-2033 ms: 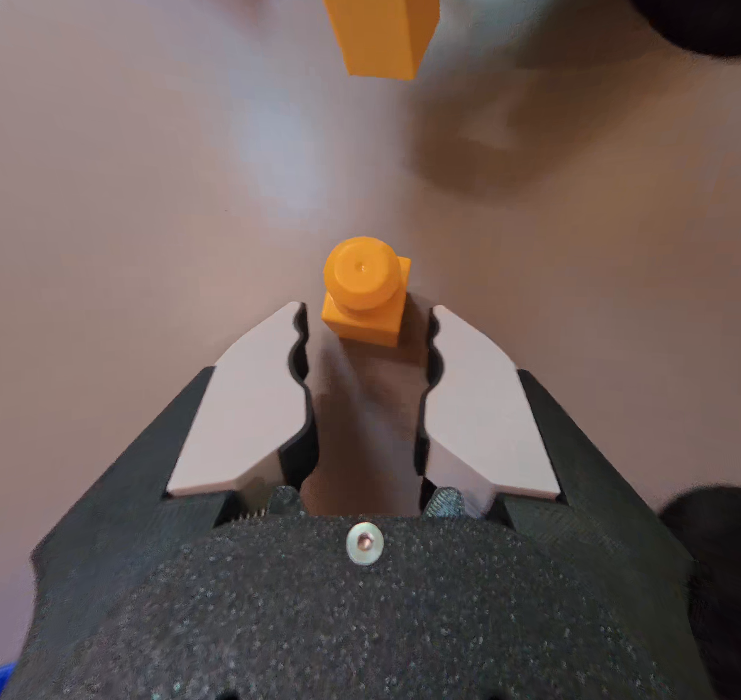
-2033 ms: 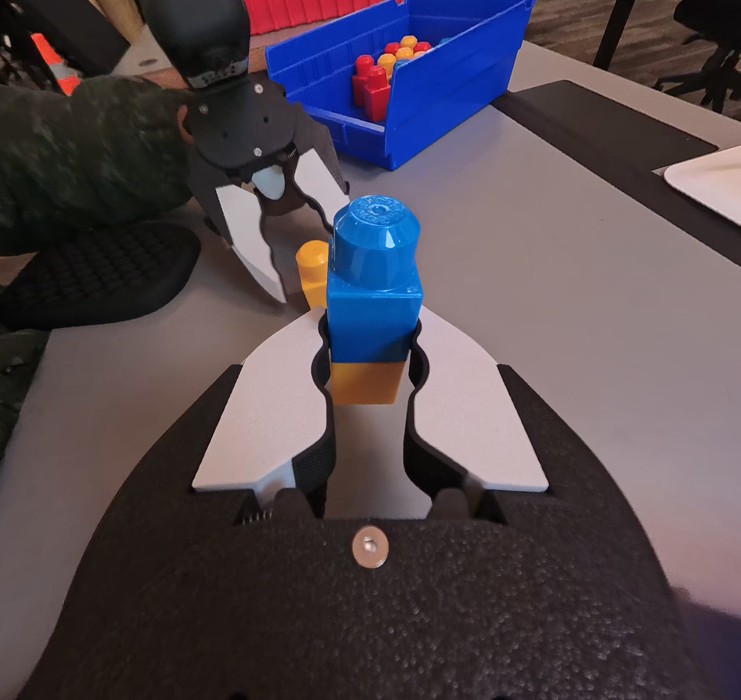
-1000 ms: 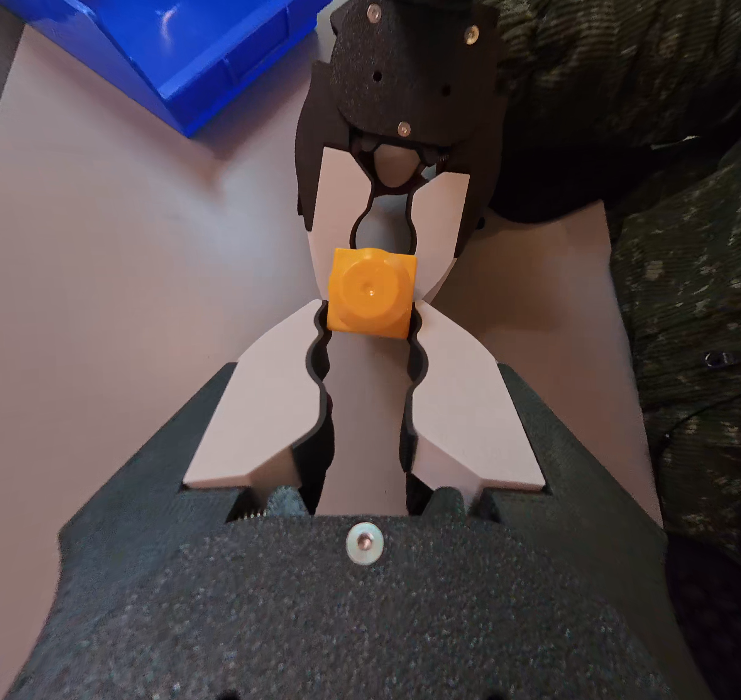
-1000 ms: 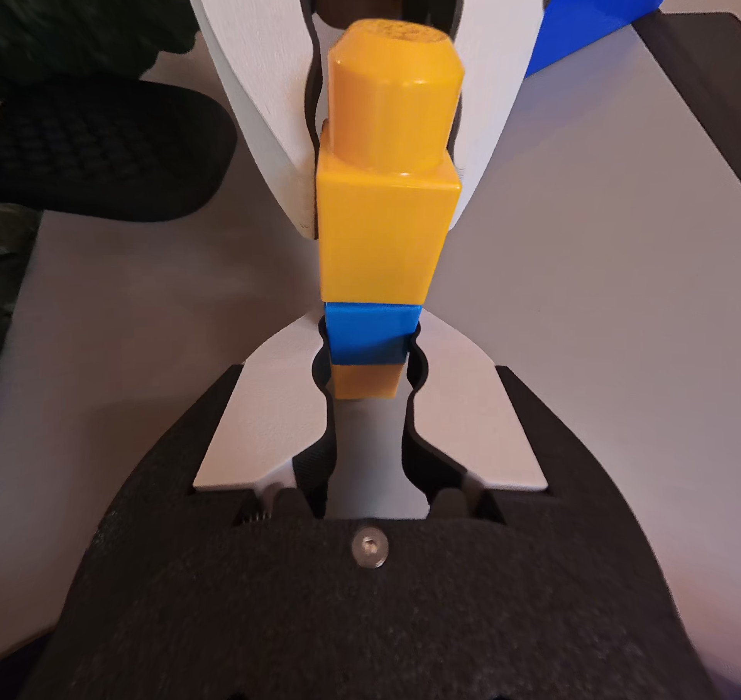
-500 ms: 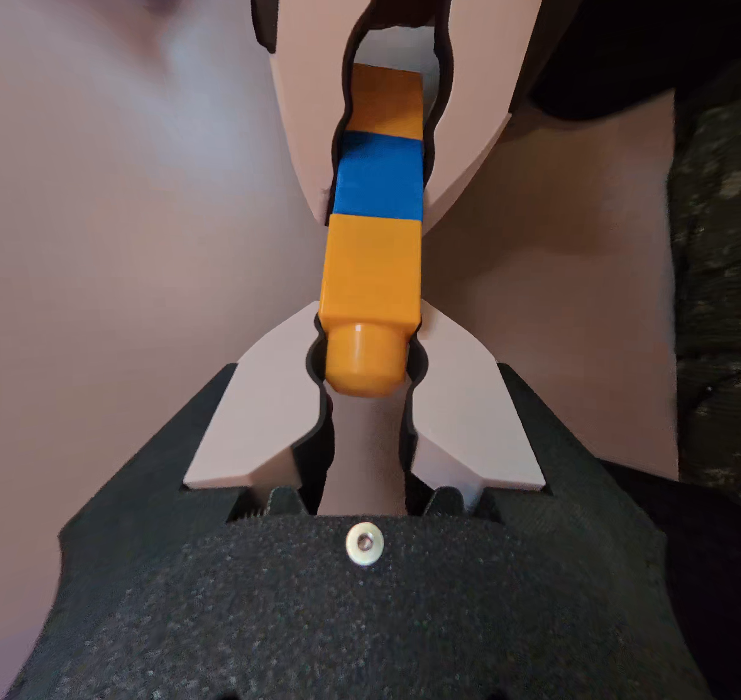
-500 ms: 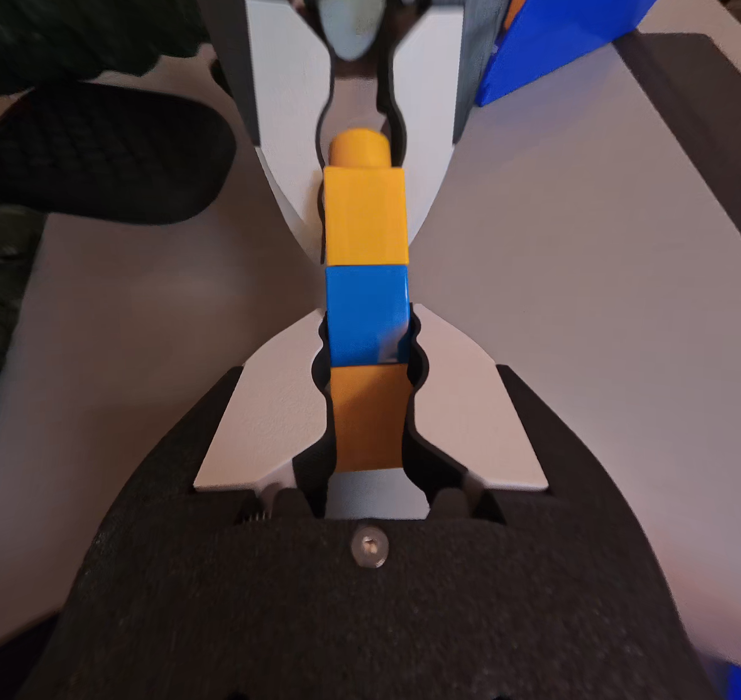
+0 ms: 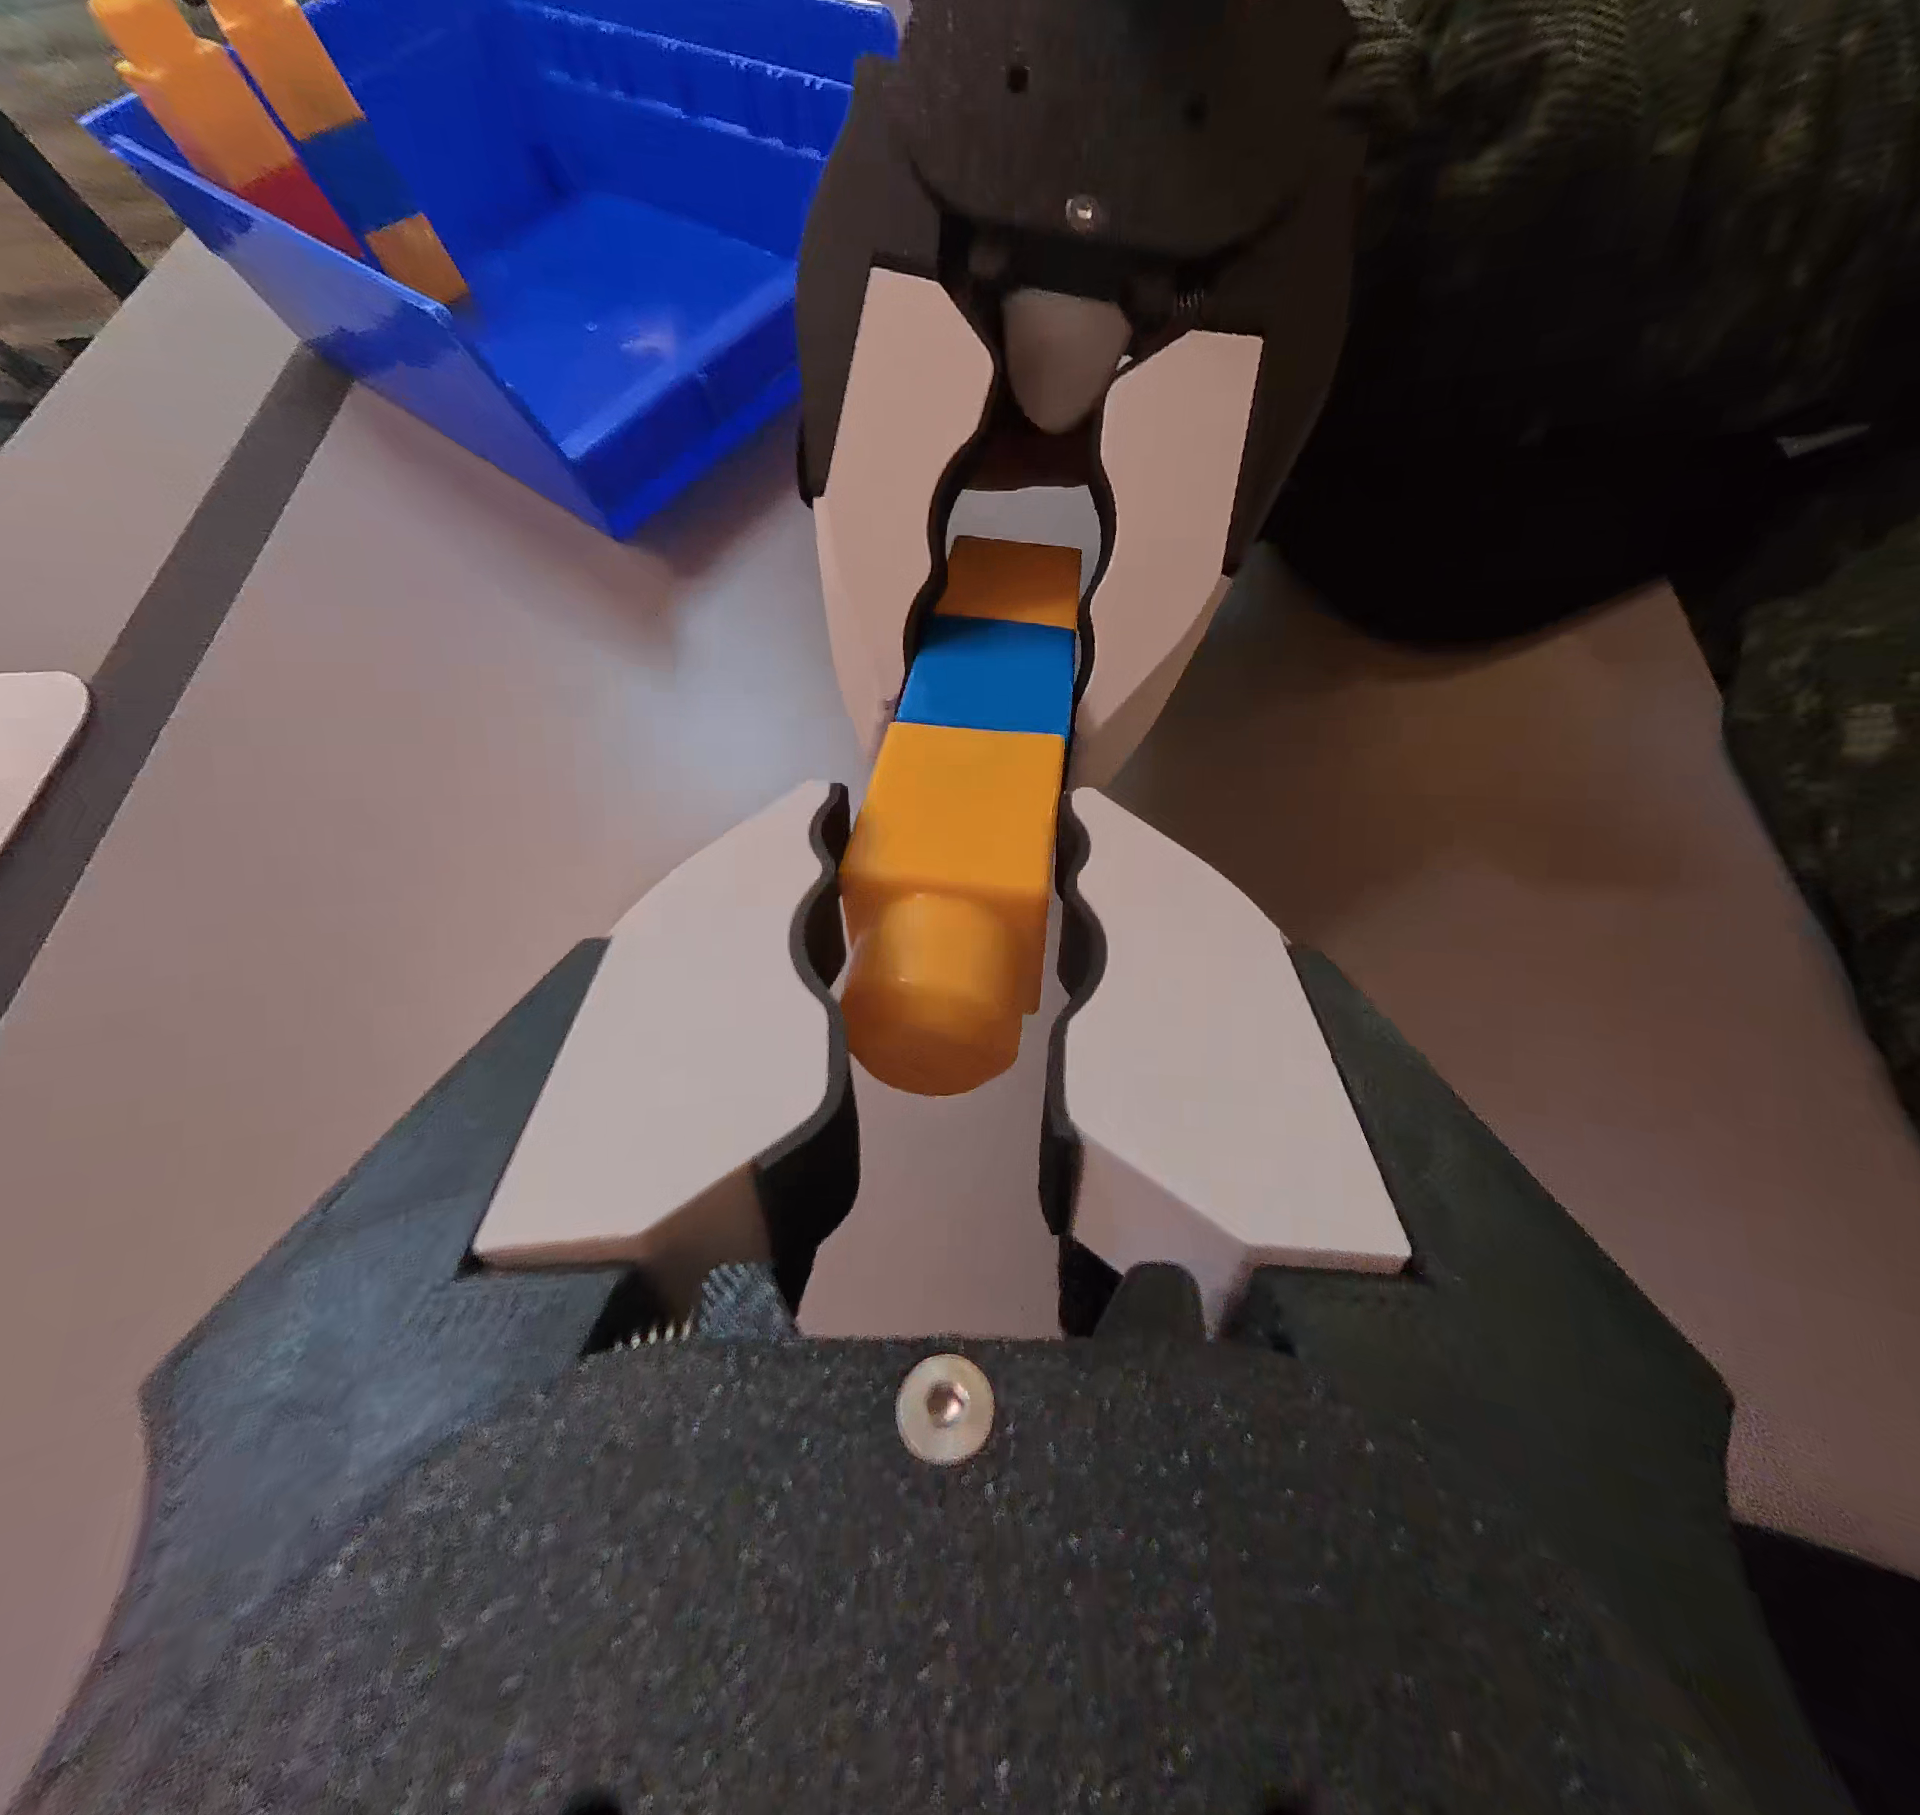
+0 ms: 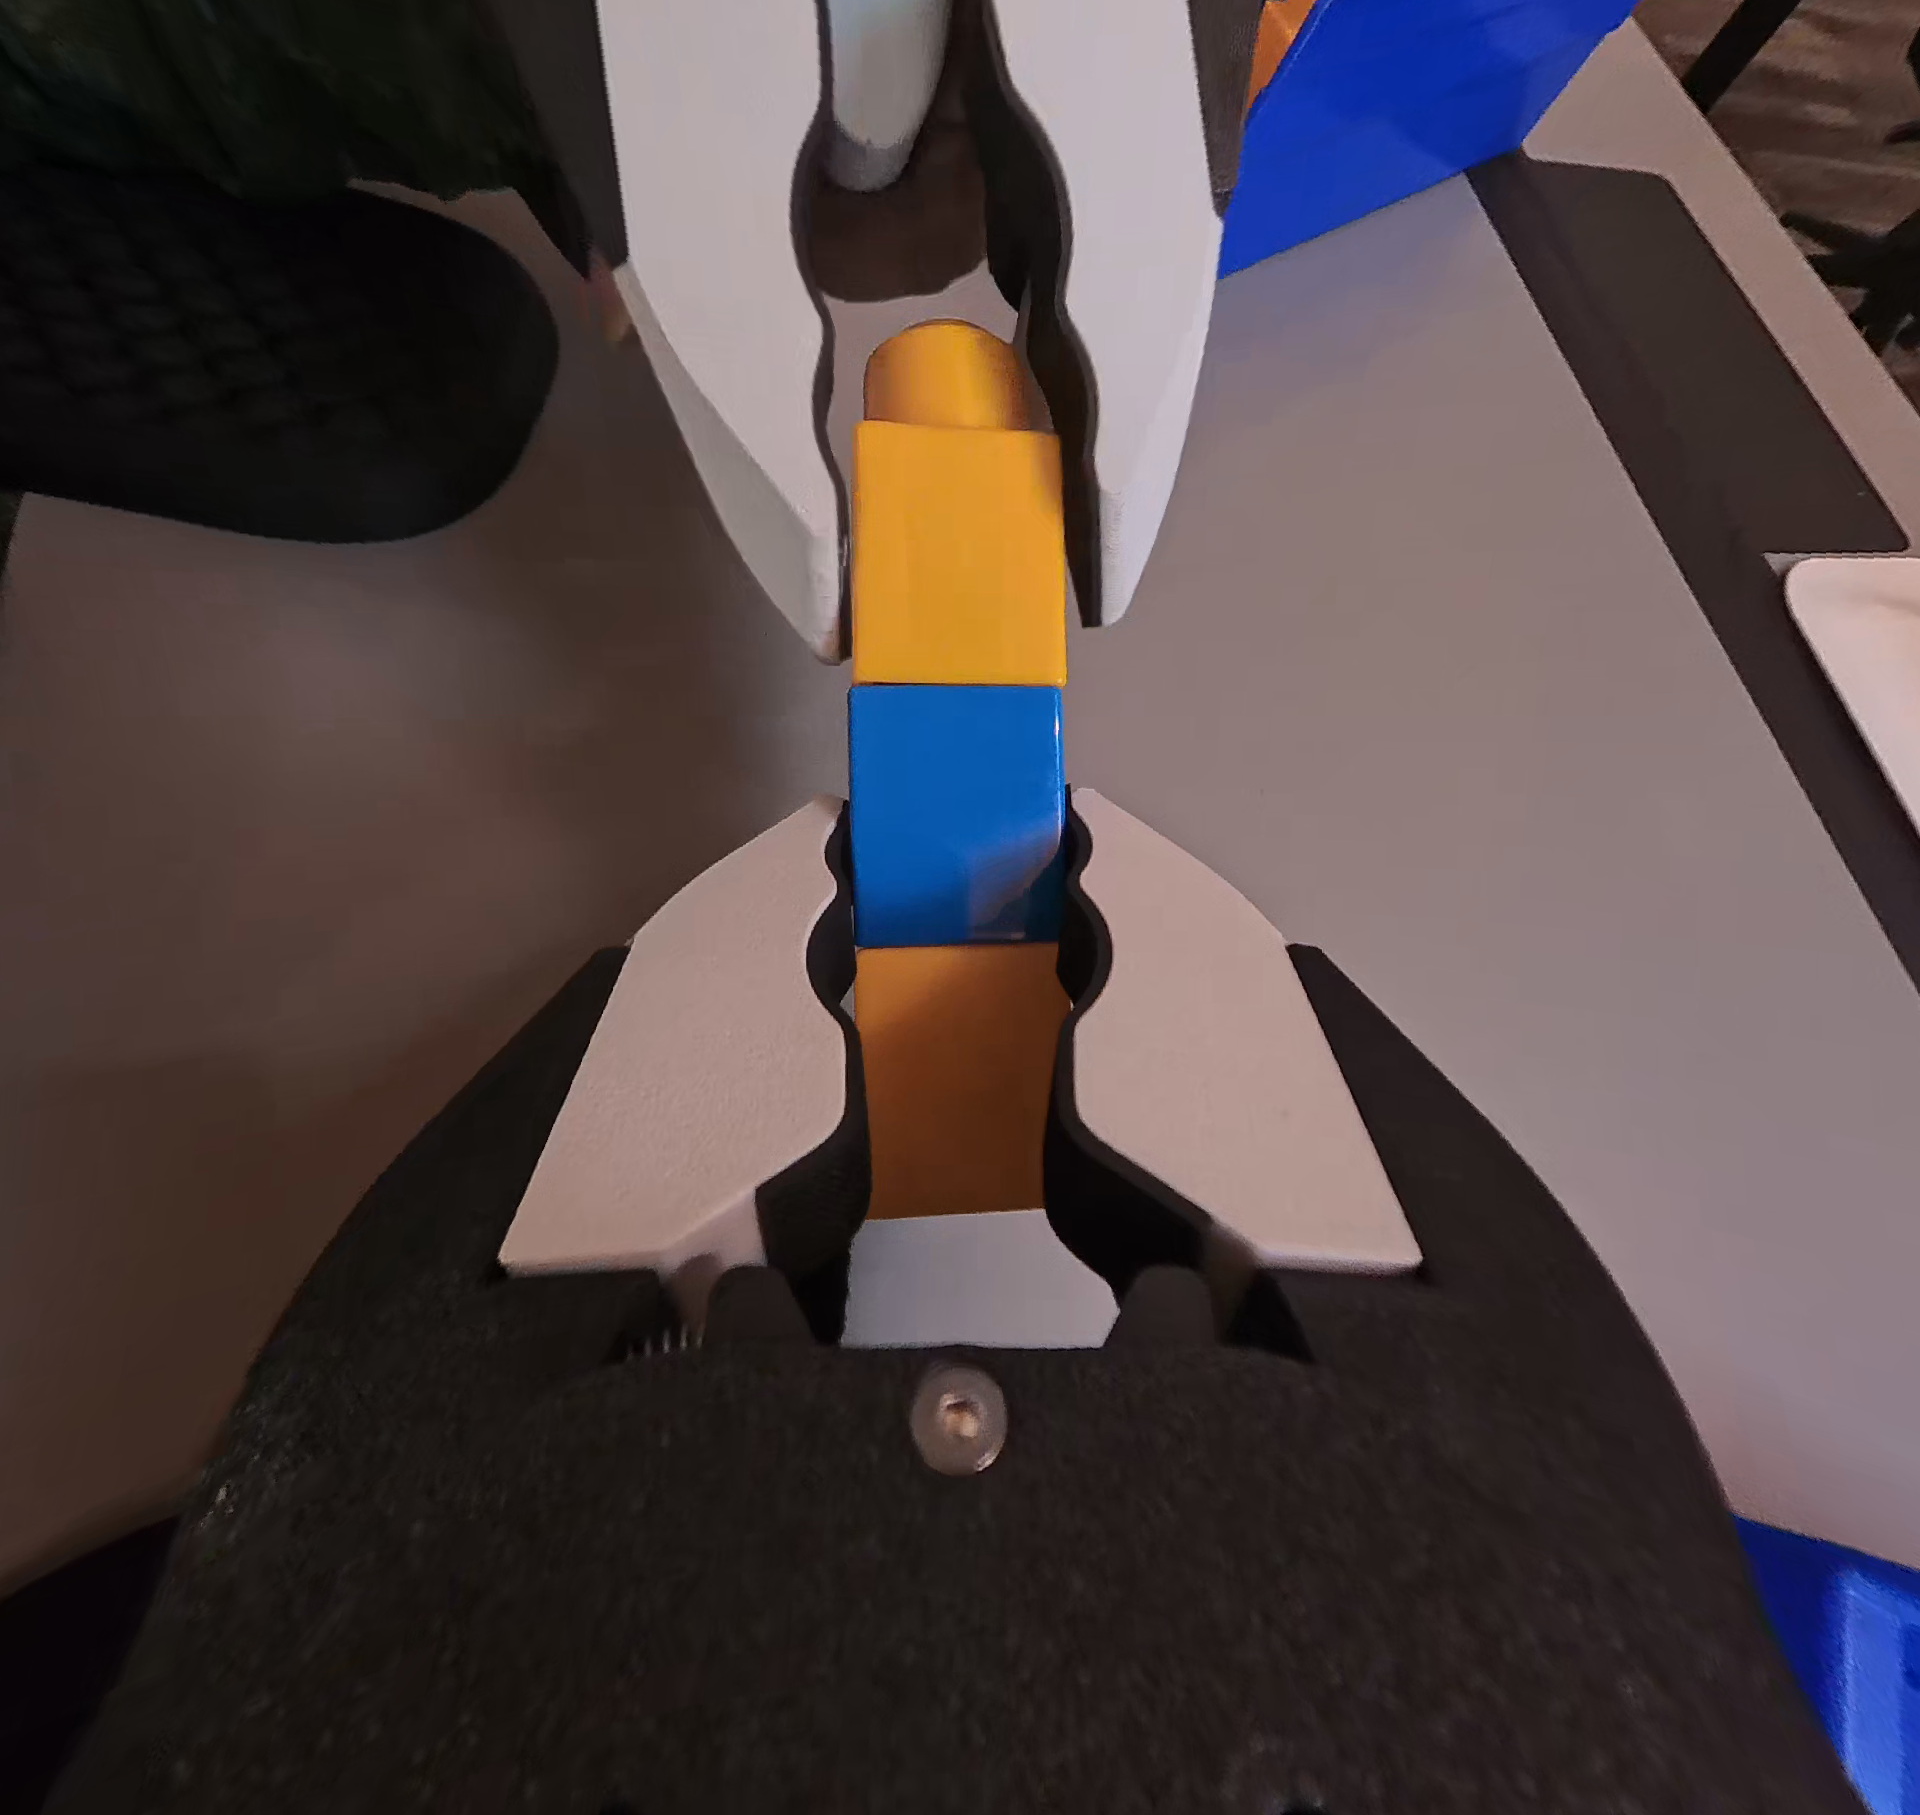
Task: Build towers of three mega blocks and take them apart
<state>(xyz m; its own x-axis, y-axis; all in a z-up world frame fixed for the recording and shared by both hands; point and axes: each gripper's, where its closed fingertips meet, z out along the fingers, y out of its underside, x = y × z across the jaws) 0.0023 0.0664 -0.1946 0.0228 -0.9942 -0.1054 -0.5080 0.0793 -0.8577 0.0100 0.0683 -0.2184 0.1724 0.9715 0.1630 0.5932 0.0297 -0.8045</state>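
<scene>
Mega blocks joined into a three-piece tower, orange, blue, orange, hang lengthwise above the grey table, held from both ends. The right hand-held gripper is clamped on the blue middle block and the orange block behind it. The left hand-held gripper faces it, its fingers closed narrowly around the studded orange end block. A blue bin sits on the table beyond, two finished towers leaning against its wall. Another blue bin holding loose blocks stands behind the left gripper, with a person's dark green sleeve nearby.
</scene>
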